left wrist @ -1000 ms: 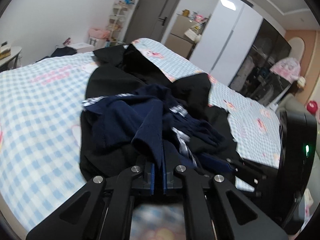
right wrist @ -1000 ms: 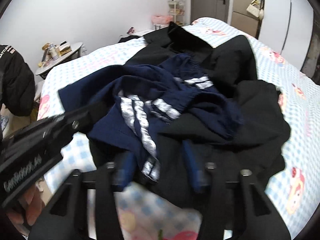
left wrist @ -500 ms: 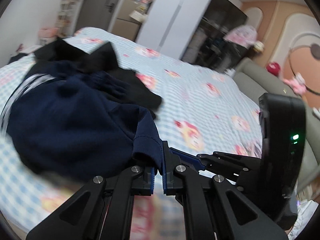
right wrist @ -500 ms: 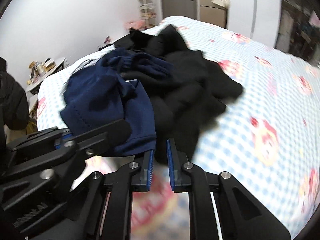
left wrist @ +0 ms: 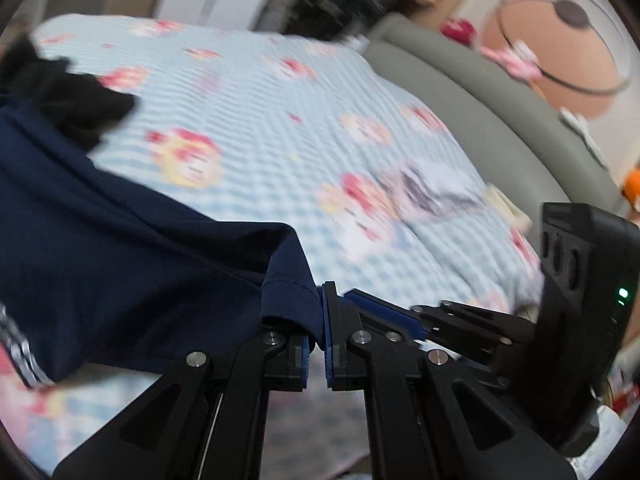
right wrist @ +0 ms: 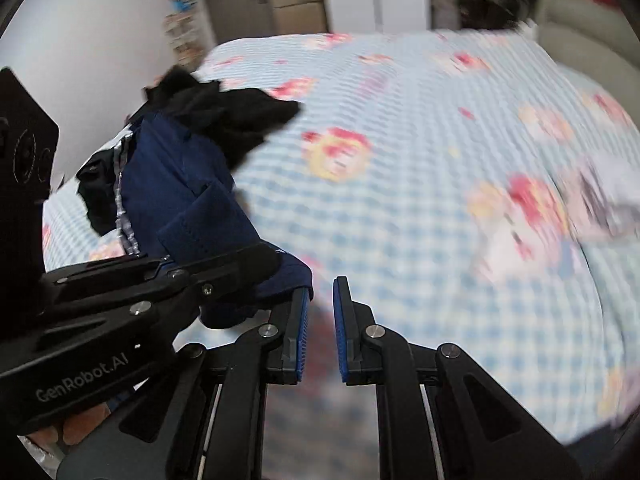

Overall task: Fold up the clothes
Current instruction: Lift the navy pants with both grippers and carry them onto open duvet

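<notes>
A navy garment (left wrist: 120,272) with white striped trim hangs stretched from my left gripper (left wrist: 316,320), which is shut on its hem. In the right wrist view the same navy garment (right wrist: 172,184) trails back to a pile of black clothes (right wrist: 224,116) on the checked bed (right wrist: 440,200). My right gripper (right wrist: 322,288) sits just right of the held hem. Its jaws stand a narrow gap apart with nothing between them. The left gripper's arm (right wrist: 160,280) crosses in front of the cloth. Both views are blurred by motion.
The black clothes (left wrist: 72,92) lie at the far left of the blue checked sheet (left wrist: 280,120). A small pale patterned item (left wrist: 432,188) lies toward the right. A grey padded headboard (left wrist: 480,112) borders the far side. A hand (right wrist: 72,428) holds the left gripper.
Both grippers have swung right across the bed. The left one has pulled the navy garment off the black pile. The right jaws went from wide apart to a narrow gap.
</notes>
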`<state>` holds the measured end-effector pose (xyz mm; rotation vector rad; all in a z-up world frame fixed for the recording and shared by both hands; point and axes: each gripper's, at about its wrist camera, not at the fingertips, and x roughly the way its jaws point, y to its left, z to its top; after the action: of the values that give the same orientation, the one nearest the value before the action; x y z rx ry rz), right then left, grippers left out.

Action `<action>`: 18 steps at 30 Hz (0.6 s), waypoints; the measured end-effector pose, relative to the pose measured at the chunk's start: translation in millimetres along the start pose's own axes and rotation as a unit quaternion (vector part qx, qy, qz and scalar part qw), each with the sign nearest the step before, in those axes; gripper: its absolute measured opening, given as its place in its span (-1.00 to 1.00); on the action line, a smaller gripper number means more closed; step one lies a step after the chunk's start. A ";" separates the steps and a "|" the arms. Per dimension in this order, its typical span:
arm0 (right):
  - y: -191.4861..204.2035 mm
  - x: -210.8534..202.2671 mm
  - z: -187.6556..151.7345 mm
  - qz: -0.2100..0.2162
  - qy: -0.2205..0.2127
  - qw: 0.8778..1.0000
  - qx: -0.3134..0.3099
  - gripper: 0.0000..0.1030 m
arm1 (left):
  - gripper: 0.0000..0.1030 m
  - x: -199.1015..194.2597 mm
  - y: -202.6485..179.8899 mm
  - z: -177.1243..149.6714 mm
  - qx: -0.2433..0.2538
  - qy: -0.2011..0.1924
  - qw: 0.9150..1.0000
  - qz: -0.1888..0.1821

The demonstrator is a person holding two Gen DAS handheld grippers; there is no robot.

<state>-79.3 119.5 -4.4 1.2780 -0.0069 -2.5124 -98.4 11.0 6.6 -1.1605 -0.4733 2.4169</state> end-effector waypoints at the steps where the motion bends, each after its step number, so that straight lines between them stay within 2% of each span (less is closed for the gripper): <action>1: -13.3 -3.1 -4.7 -0.007 0.001 1.000 0.013 -0.79 | -0.90 7.2 -10.1 -2.0 0.009 0.008 1.000 -0.007; 5: -54.3 -7.4 -18.7 -0.023 0.003 0.999 0.049 -0.79 | -0.87 24.5 -34.2 -6.2 0.023 0.034 0.999 -0.030; 7: -64.2 -7.1 -25.5 -0.021 0.008 0.998 0.056 -0.78 | -0.69 26.0 -28.0 -8.4 0.014 0.047 0.998 -0.034; 9: -71.6 -5.0 -30.1 -0.016 0.015 0.998 0.067 -0.71 | -0.09 18.5 -13.9 -10.4 -0.005 0.046 0.998 -0.043; 10: -74.9 -5.7 -30.4 -0.010 0.015 0.997 0.075 -0.65 | -0.07 8.9 -5.1 -11.7 -0.014 0.032 0.998 -0.043; 12: -80.4 -8.4 -28.2 0.006 0.010 0.996 0.091 -0.38 | -0.07 -13.1 13.1 -14.4 -0.030 -0.004 0.999 -0.041; 13: -82.8 -9.7 -26.0 0.016 0.005 0.995 0.096 -0.30 | -0.05 -21.4 28.5 -16.7 -0.049 -0.015 0.999 -0.018; 15: -81.3 -4.1 -20.5 0.029 0.002 0.995 0.096 0.15 | -0.02 -36.8 62.5 -21.6 -0.092 -0.031 0.995 0.037; 17: -76.8 6.1 -17.8 0.037 0.007 0.995 0.095 0.32 | -0.02 -38.1 96.4 -29.9 -0.146 -0.025 0.986 0.077; 18: -73.6 15.4 -17.3 0.041 0.017 0.995 0.092 0.31 | -0.02 -37.2 113.2 -35.0 -0.173 -0.017 0.980 0.097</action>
<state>-94.7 187.3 -37.8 1.3617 -0.2846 -2.4651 -74.4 -100.4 -43.0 -1.3638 -0.8561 2.5942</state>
